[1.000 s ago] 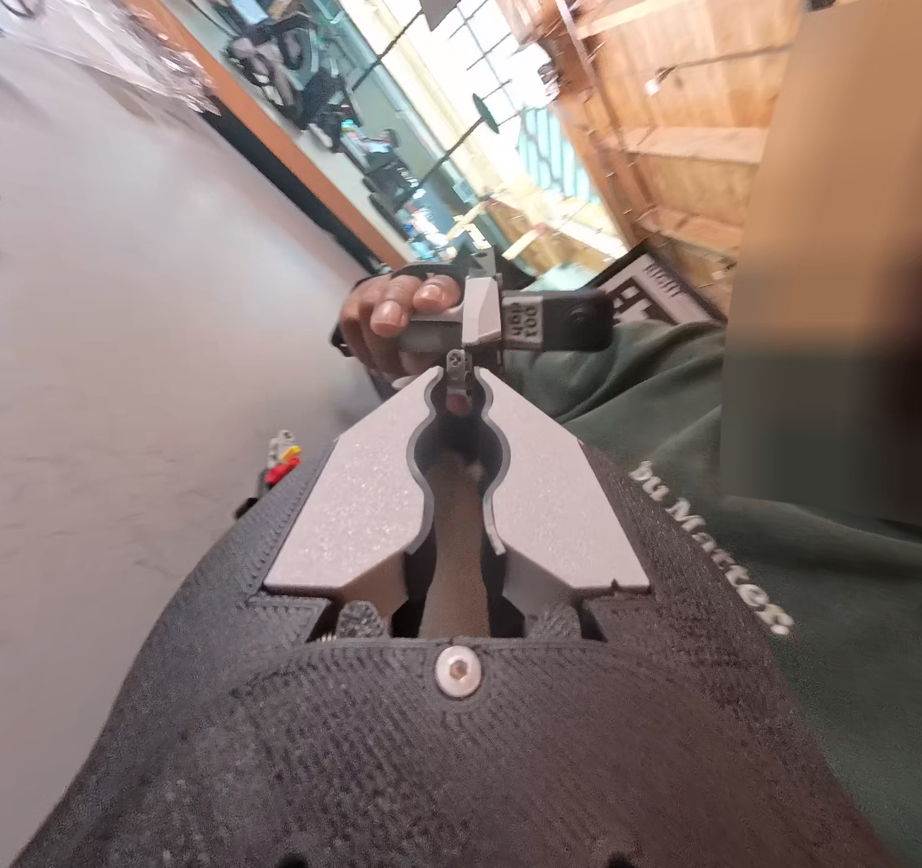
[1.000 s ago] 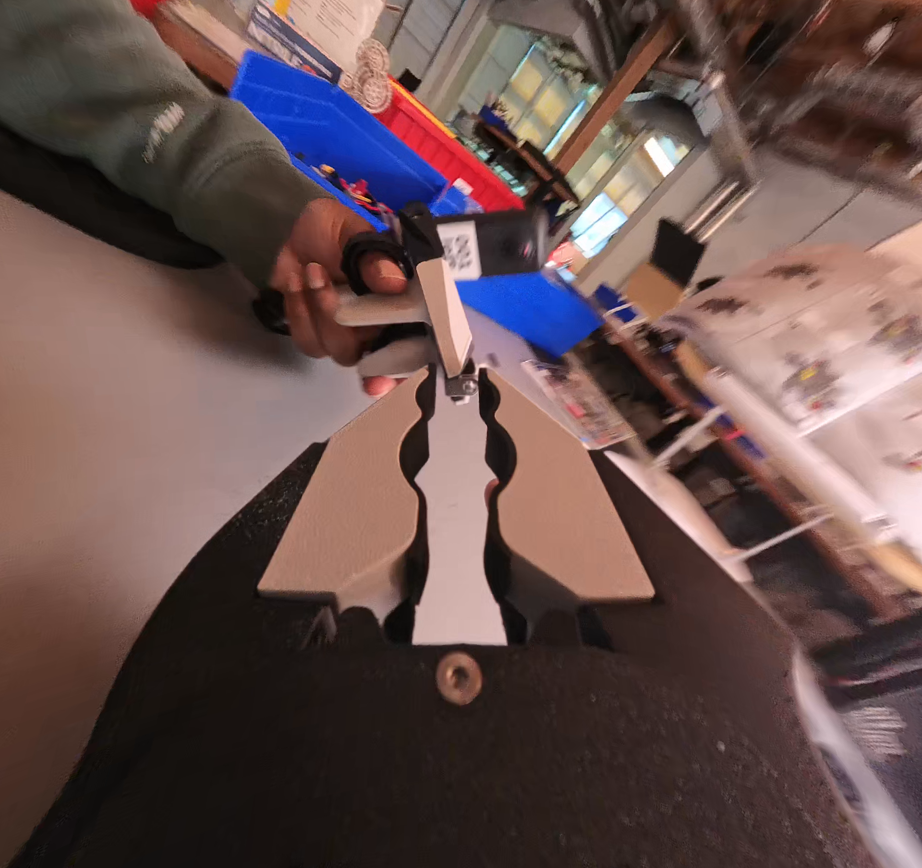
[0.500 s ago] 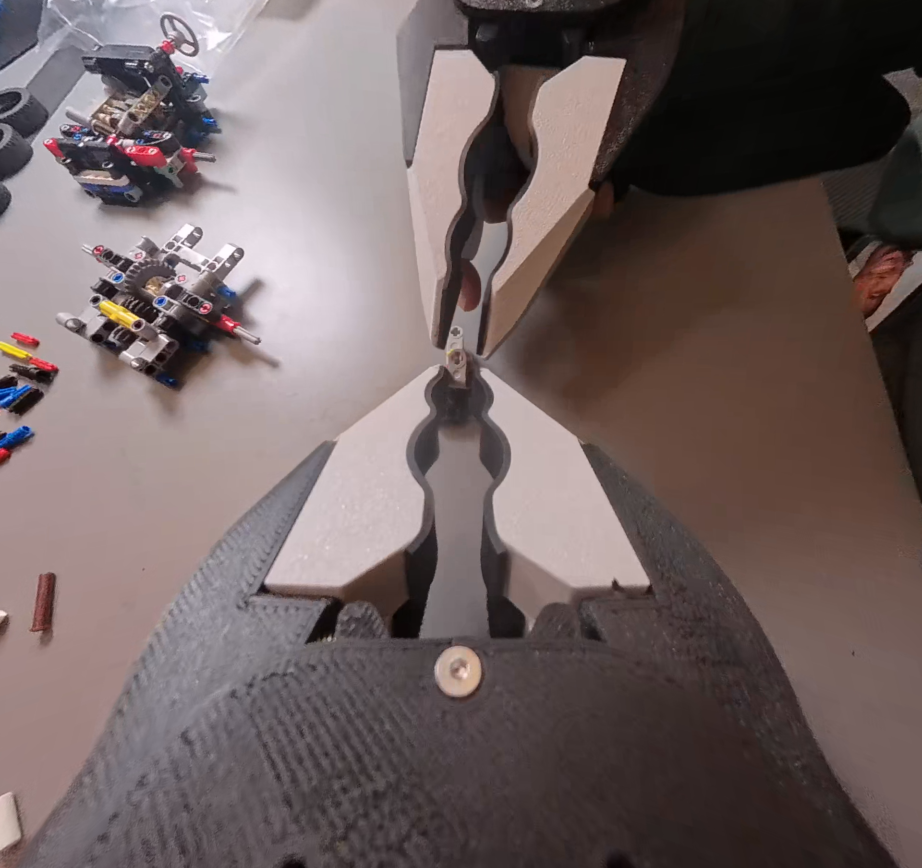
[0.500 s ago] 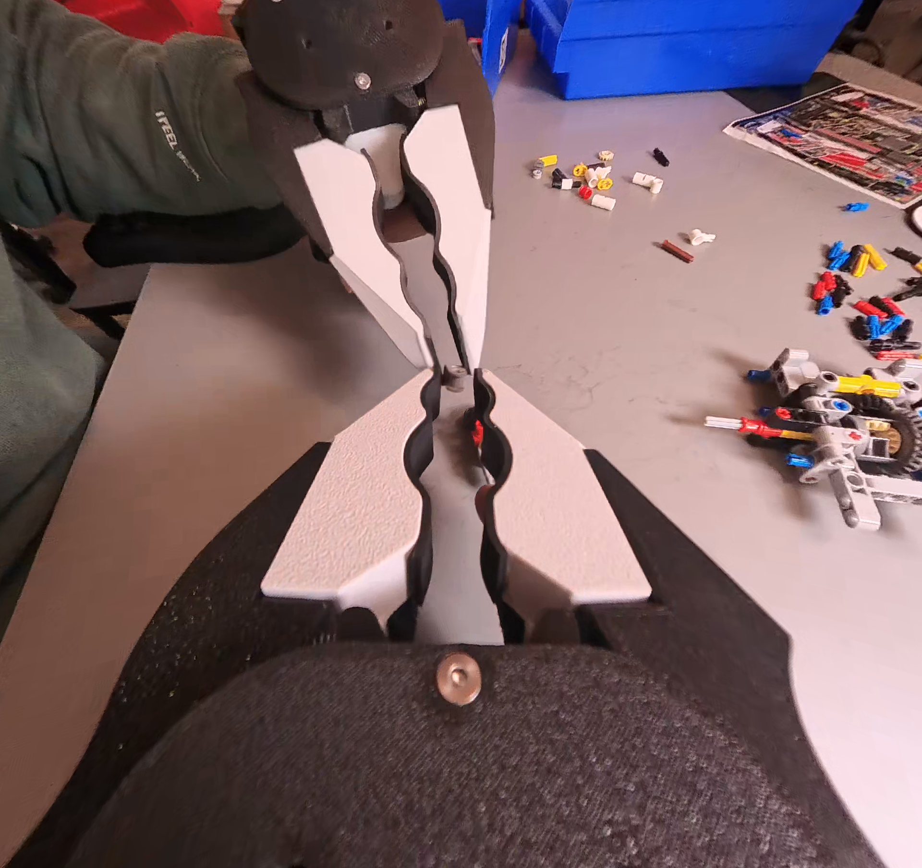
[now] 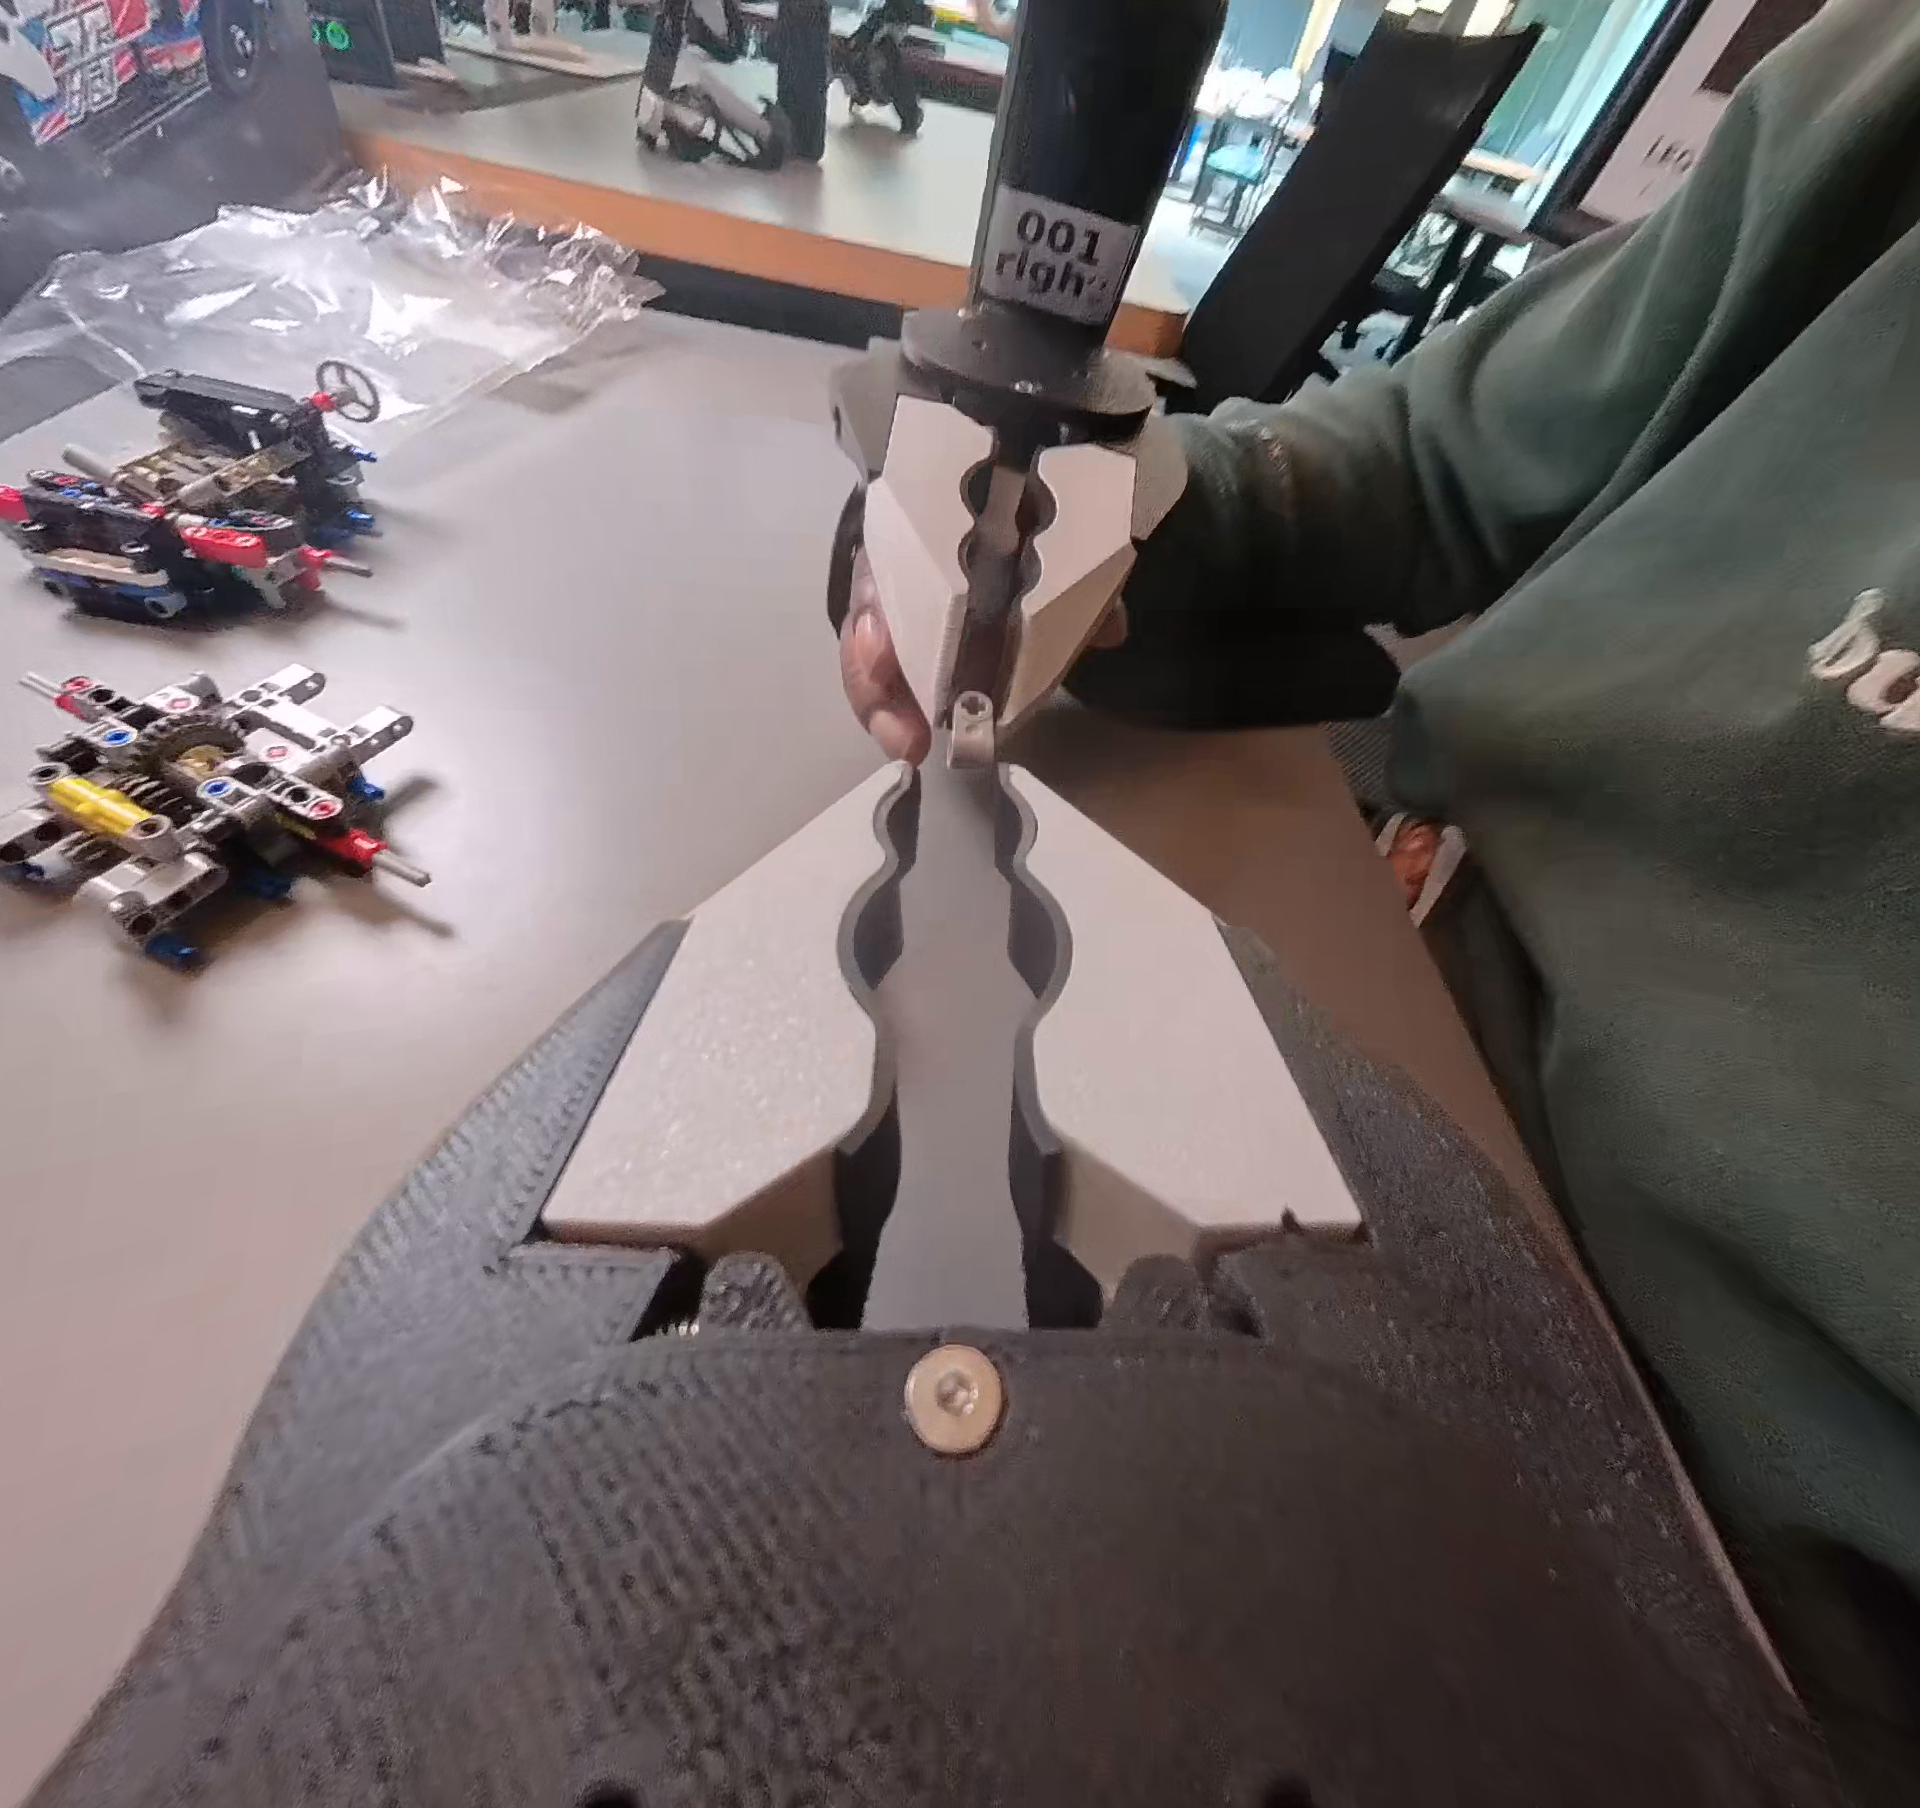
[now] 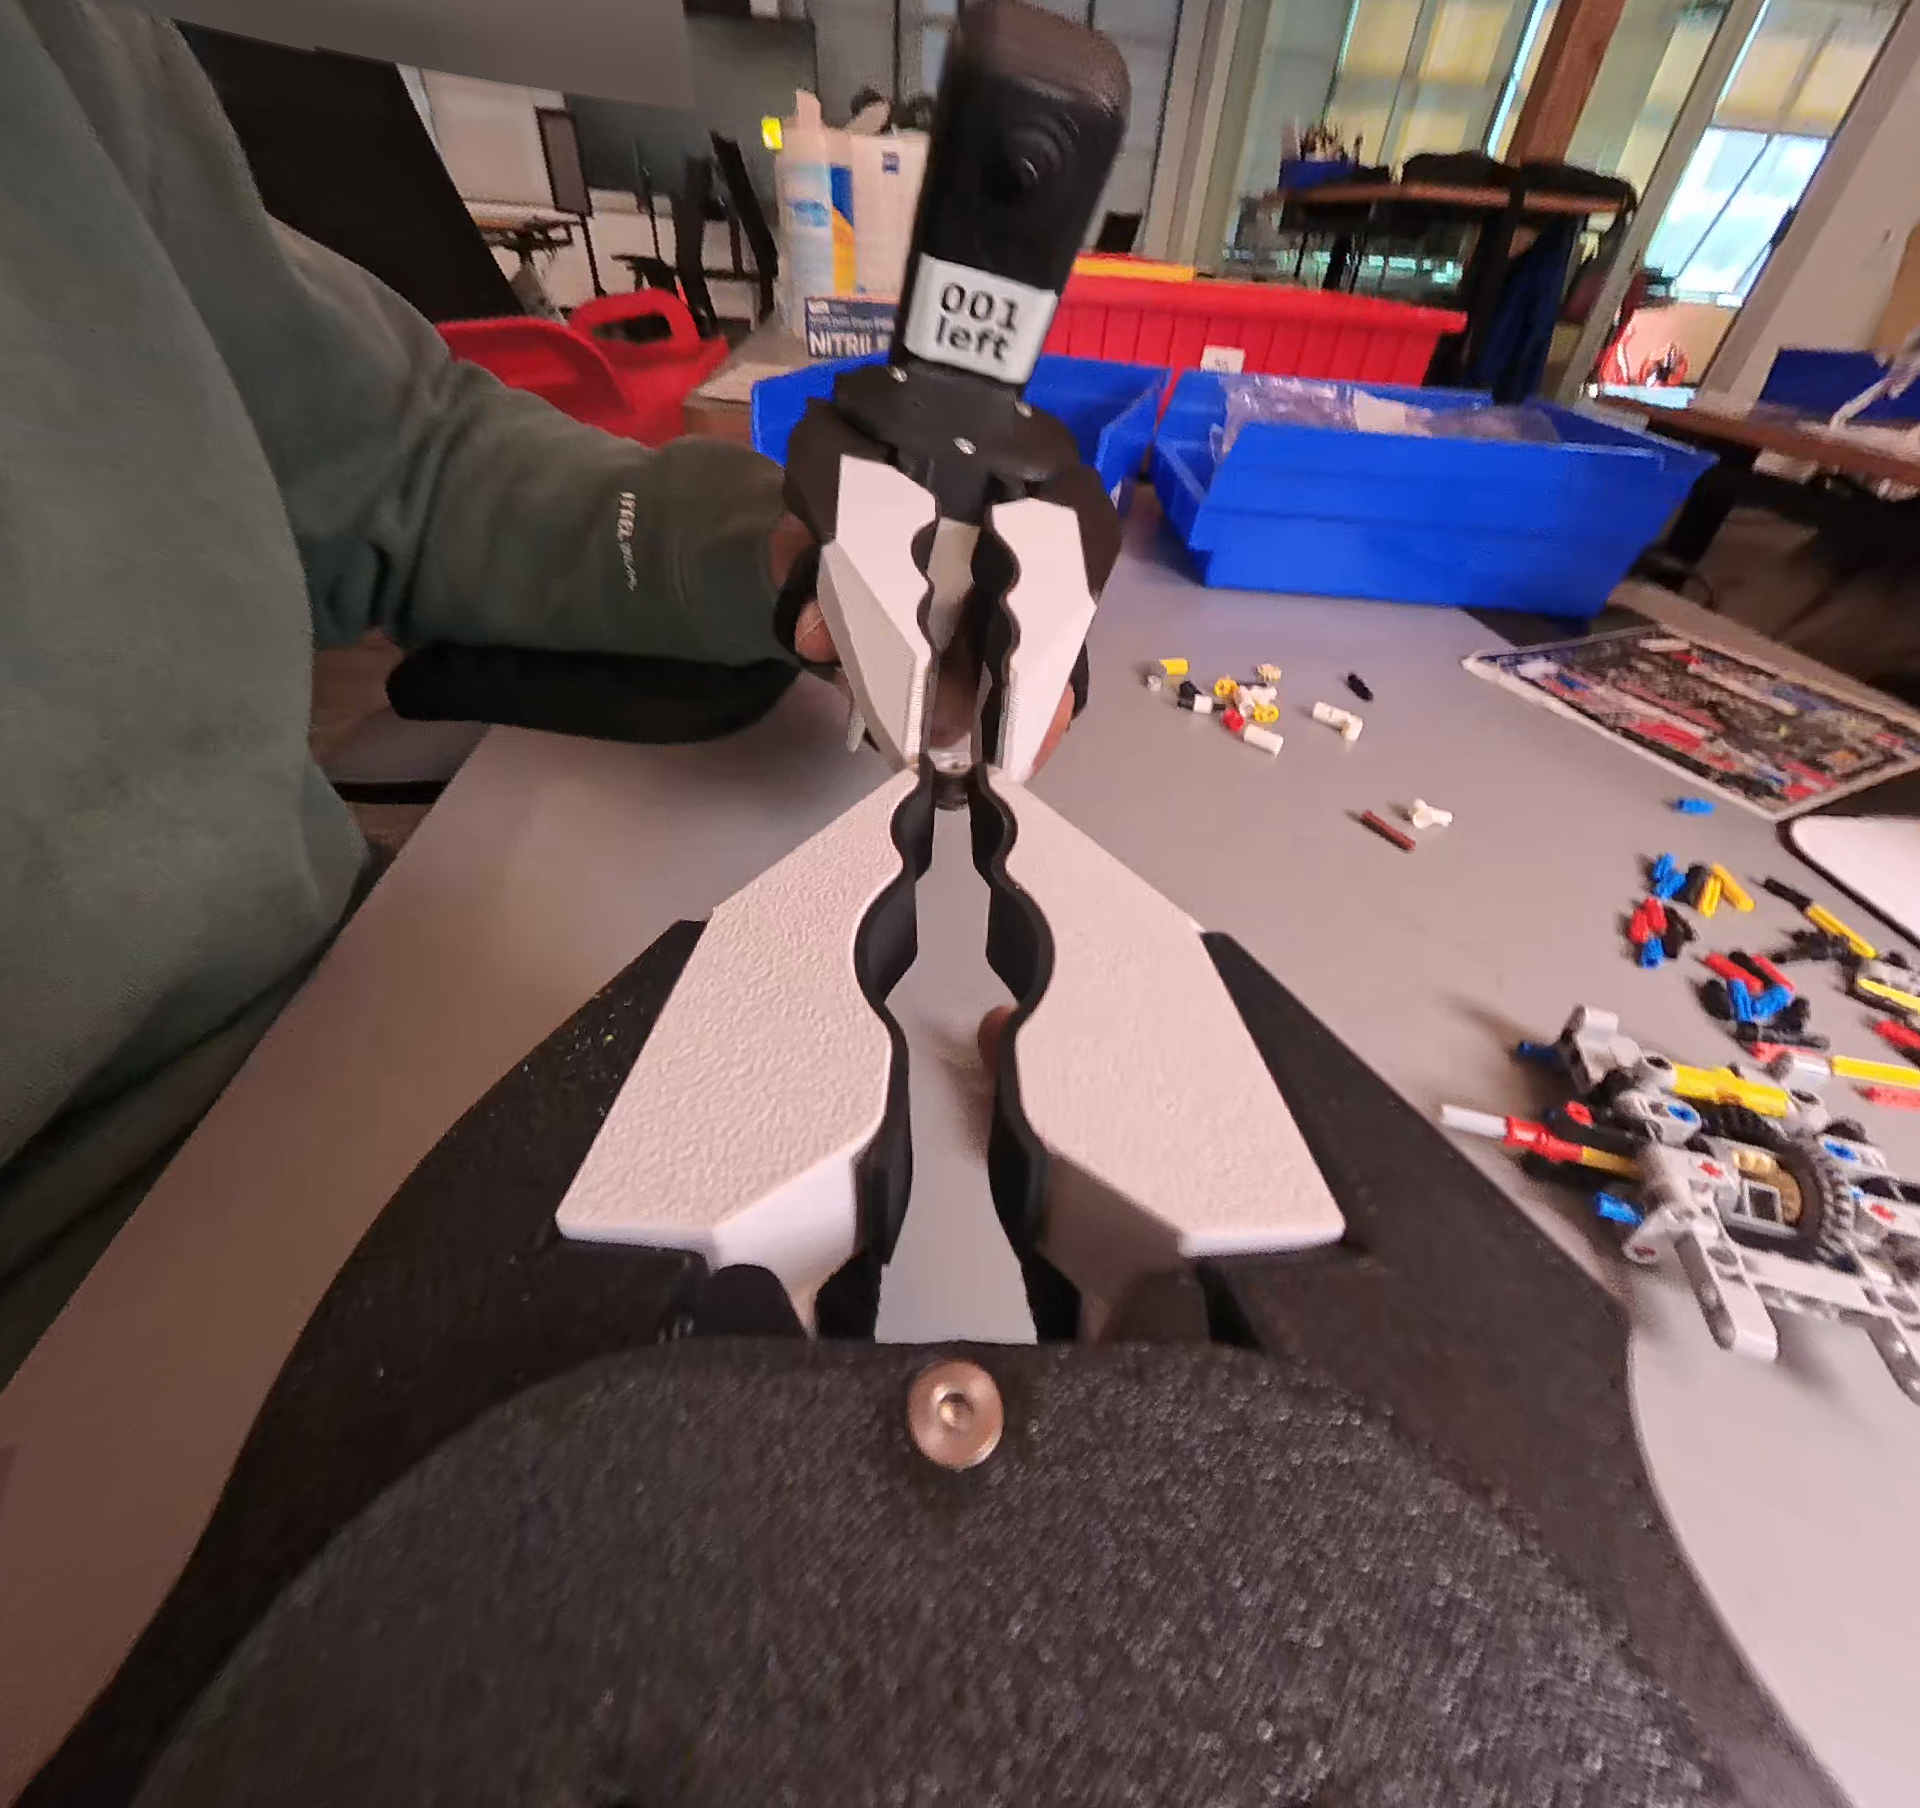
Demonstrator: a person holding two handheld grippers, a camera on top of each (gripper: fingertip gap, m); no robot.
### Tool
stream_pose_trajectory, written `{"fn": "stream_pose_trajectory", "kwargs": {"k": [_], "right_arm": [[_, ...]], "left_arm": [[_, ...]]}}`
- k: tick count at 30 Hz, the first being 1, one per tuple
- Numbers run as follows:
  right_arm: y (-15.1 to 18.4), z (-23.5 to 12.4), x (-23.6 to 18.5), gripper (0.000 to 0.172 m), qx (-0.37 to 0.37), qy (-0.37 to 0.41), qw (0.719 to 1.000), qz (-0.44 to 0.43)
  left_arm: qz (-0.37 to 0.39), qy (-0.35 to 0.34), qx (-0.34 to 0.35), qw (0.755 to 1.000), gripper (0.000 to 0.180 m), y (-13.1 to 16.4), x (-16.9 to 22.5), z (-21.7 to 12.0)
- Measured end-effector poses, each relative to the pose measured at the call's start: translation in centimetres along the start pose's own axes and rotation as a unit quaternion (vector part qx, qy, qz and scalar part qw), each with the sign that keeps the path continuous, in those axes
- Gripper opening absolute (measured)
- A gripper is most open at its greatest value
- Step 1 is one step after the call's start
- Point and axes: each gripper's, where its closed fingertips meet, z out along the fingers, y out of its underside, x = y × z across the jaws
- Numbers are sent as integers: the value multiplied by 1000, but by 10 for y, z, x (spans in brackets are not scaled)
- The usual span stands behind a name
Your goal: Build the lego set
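Workshop benches and a grey table [image 5: 582,553] filled the left wrist view. On that table lay two part-built brick assemblies [image 5: 197,823], with crumpled clear plastic [image 5: 312,293] behind them. The left gripper [image 5: 951,790] had its fingers parted, nothing pressed between them. Just ahead, tip to tip with it, the right gripper [image 5: 971,719] pinched a small grey connector piece [image 5: 969,742] at its fingertips, which hung just over the left gripper's open tips.

Blue bins [image 6: 1403,501] and a red bin [image 6: 1247,324] stood at the back of the right wrist view. Loose small bricks [image 6: 1236,704] and a printed instruction sheet [image 6: 1704,709] lay on the table, a wheeled assembly [image 6: 1745,1187] nearer. The right gripper [image 6: 951,790] was clamped on the grey piece [image 6: 951,766], and the left gripper [image 6: 951,756] faced it, fingertips spread either side.
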Motion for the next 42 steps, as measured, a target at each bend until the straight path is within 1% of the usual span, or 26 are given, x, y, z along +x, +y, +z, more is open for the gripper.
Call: {"fn": "stream_pose_trajectory", "kwargs": {"k": [4, 6, 12, 16, 22, 25, 27, 28, 32, 37, 40, 42], "right_arm": [[-6, 1, -5, 5, 18, -8, 1000, -1], [-5, 1, -6, 5, 17, -10, 1000, -3], [1, 1, -4, 5, 0, -4, 1000, -12], [5, 2, -1, 5, -9, 4, 1000, -10], [8, 2, 2, 4, -18, 11, 1000, -1], [21, 2, 6, 5, -61, 17, 998, -4], [32, -2, 12, 17, -101, 26, 994, -17], [40, -6, 14, 20, -126, 24, 992, -20], [68, -12, 21, 25, -197, 33, 980, -24], [83, -6, 21, 26, -242, 30, 969, -37], [84, -3, 20, 24, -247, 26, 968, -42], [82, -1, 19, 18, -240, 26, 969, -47]], "left_arm": [[-9, 33, 26, 999, 11, -8, 11, 1], [-7, 31, 25, 999, 8, -7, 11, 2], [11, 15, 13, 1000, 8, -3, 8, 4], [19, -3, 12, 1000, 7, -1, 4, 5], [21, -13, 10, 1000, 6, 0, 0, 5], [21, -28, -29, 999, 6, 10, -6, 6], [29, -52, -76, 995, 6, 26, -17, 3], [30, -60, -103, 992, 6, 35, -22, 1], [20, -69, -148, 986, 6, 55, -28, 5], [21, -77, -165, 983, 6, 62, -31, 10], [18, -75, -167, 983, 6, 63, -32, 12], [15, -73, -165, 983, 6, 63, -32, 13]]}}
